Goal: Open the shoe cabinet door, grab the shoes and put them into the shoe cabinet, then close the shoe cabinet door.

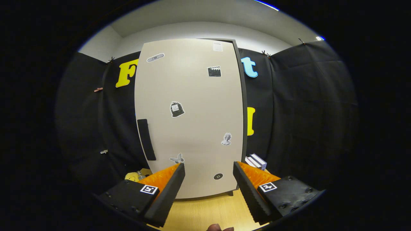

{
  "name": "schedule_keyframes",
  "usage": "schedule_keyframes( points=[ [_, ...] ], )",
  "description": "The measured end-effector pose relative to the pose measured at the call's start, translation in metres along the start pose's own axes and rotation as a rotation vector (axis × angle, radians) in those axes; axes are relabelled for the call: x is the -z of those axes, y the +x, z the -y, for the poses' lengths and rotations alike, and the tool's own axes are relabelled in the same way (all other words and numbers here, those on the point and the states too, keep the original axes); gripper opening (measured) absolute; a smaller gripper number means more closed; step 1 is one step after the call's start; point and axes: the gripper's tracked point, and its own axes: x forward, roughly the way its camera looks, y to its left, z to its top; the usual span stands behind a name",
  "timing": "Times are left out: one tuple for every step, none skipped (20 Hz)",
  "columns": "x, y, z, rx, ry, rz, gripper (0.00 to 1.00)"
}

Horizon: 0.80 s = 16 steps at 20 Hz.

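At twelve o'clock beyond our gripper (208, 168), whose fingers stand apart holding nothing, we face the shoe cabinet door (189, 118), seemingly closed, its dark handle (146, 139) at ten o'clock.

1. Black cloth booth wall (301, 106) runs behind and to both sides, clipped along its top edge.
2. White room wall (199, 30) and ceiling above the cloth, evenly lit.
3. Light wood-grain floor (208, 211) below.
4. Stack of books (256, 161) near the right cloth.
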Motion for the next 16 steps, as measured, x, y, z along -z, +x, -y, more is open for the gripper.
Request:
schedule_keyframes(
  points=[
    [-0.0006,0.0006,0.0000,-0.001,-0.001,-0.001,0.98],
    [-0.0009,0.0002,0.0002,-0.001,-0.001,-0.002,0.98],
    [-0.0013,0.0005,0.0000,-0.001,0.000,-0.001,0.98],
    [-0.0013,0.0002,-0.0002,0.000,0.001,-0.001,0.98],
    [-0.0016,-0.0005,0.0003,-0.001,0.001,0.001,0.98],
    [-0.0021,0.0001,0.0004,0.000,0.000,0.002,0.98],
    [-0.0022,0.0001,0.0004,0.000,0.000,0.002,0.98],
    [-0.0018,0.0000,0.0004,0.001,-0.001,0.002,0.98],
    [-0.0013,0.0002,0.0010,0.001,0.000,0.001,0.98],
    [-0.0011,0.0004,-0.0003,0.001,0.000,0.000,0.98],
    [-0.0006,0.0007,-0.0003,0.001,0.001,0.000,0.98],
    [-0.0001,-0.0003,0.0001,0.001,0.000,-0.002,0.98],
    [0.0002,0.0001,-0.0002,0.002,0.000,-0.002,0.98],
    [0.0004,0.0009,0.0002,0.002,0.000,-0.004,0.98],
    [0.0003,0.0009,0.0003,0.003,0.000,-0.005,0.98],
    [0.0007,0.0009,-0.0005,0.003,0.000,-0.004,0.98]
  ],
)
